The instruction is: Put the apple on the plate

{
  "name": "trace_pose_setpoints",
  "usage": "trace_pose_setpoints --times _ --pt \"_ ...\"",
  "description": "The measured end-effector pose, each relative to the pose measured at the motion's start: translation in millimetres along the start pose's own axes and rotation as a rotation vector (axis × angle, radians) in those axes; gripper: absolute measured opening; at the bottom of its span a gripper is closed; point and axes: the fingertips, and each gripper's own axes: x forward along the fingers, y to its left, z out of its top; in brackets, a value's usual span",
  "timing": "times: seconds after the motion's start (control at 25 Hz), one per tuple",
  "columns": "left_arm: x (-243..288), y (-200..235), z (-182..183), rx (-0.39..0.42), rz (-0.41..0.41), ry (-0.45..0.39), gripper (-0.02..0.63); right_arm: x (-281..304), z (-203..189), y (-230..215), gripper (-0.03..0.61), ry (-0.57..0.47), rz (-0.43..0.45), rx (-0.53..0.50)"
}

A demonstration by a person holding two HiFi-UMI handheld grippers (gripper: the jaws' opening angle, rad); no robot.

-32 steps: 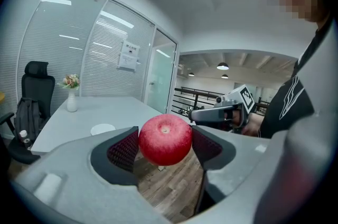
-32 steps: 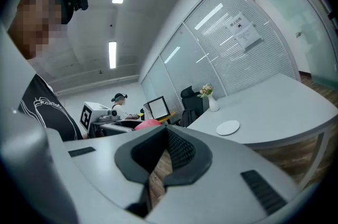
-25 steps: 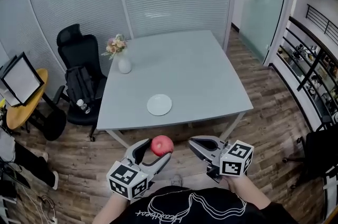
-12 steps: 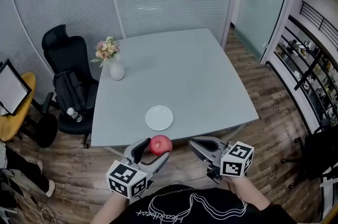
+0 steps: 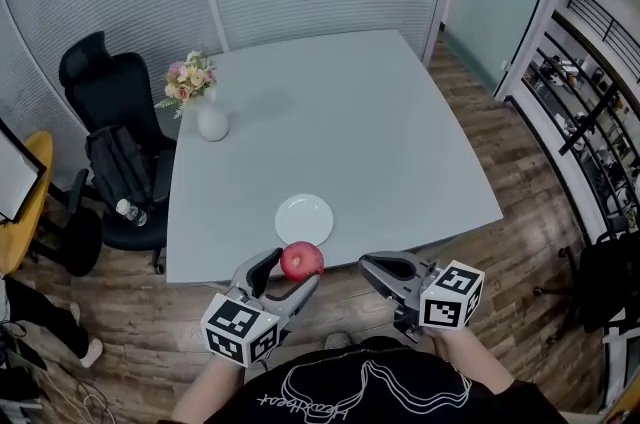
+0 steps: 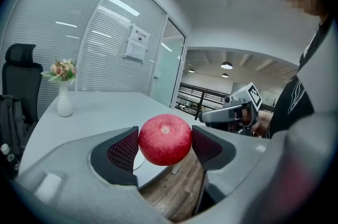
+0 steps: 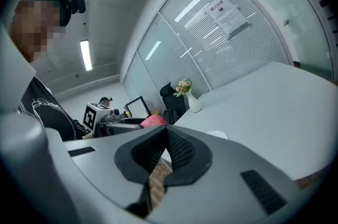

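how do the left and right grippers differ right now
The left gripper is shut on the apple; the right gripper has its jaws together on nothing. The left gripper sits just short of the plate; the right gripper is held off to the plate's right. Both have the same grey build.

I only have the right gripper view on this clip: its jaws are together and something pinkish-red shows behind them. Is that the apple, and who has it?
Observer: Yes. The left gripper is shut on the red apple, with one pad on each side of it.
Operator: Is it over the plate?
Observer: Not yet. The head view shows the white plate lying near the front edge of the table. The apple is held in the air on the person's side of it.
Operator: Is anything on the plate?
Observer: No, it is bare. The only other thing on the table is a vase of flowers, at the far left corner.
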Motion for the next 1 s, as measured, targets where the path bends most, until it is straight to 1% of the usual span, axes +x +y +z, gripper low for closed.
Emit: trace_pose_setpoints --times 0.12,0.4,0.6,0.72,0.84,1.0 --pt "9.2 10.2 -3.0 0.023 0.019 0.015 0.316 4.1 -4.5 -7.2 0.009 0.028 -0.017 0.014" --pt "37.7 29.8 -11.8 0.033 0.041 0.049 0.316 13.1 -4.1 -31.3 0.009 0.057 -0.022 0.04" --pt "56.9 52.2 -18.1 0.014 0.076 0.08 0.316 27.7 0.5 -51.3 0.009 0.08 0.001 0.063" --pt "67.6 63.5 -17.3 0.024 0.093 0.093 0.316 34.9 2.6 -62.1 0.009 0.088 0.024 0.078" --pt "79.6 78.6 -16.2 0.033 0.113 0.1 0.316 43.1 1.3 -76.2 0.009 0.115 0.027 0.089" --pt "93.8 95.6 -24.2 0.038 0.141 0.12 0.316 52.7 3.0 -89.0 0.009 0.125 0.038 0.112"
